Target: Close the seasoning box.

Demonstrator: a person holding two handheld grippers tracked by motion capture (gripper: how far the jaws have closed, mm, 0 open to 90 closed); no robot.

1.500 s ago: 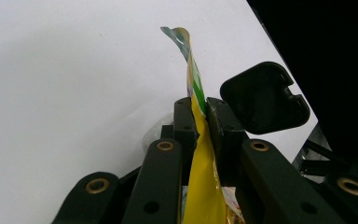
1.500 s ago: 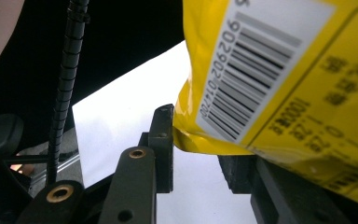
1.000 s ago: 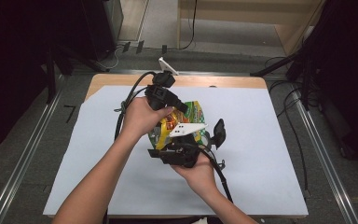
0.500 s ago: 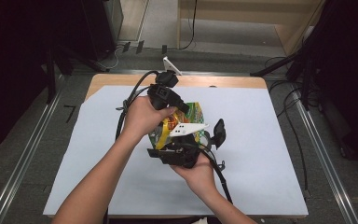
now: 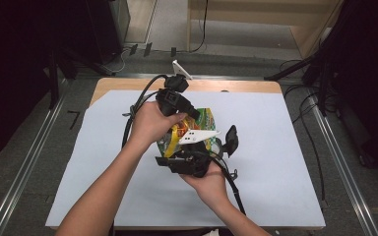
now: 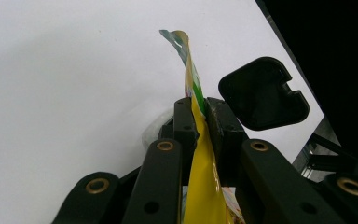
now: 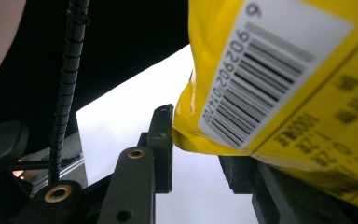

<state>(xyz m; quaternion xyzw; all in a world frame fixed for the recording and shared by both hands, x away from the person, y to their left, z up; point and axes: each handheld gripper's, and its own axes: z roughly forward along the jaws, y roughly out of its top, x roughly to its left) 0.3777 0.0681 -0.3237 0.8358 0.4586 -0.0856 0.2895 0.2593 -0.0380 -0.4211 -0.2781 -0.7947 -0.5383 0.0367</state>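
- One crinkly yellow-and-green foil snack bag (image 5: pixel 193 129) above white table sheet (image 5: pixel 285 147), pinched edge-on by left gripper (image 6: pixel 200 114).
- Right gripper (image 7: pixel 200 154) part-spread; bag corner between its jaws; grip unclear.

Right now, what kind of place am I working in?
Probably a lab or recording workshop, not a home: a table covered in plain white paper, metal rails on the floor beside it, and loose cables trailing across the grey floor.
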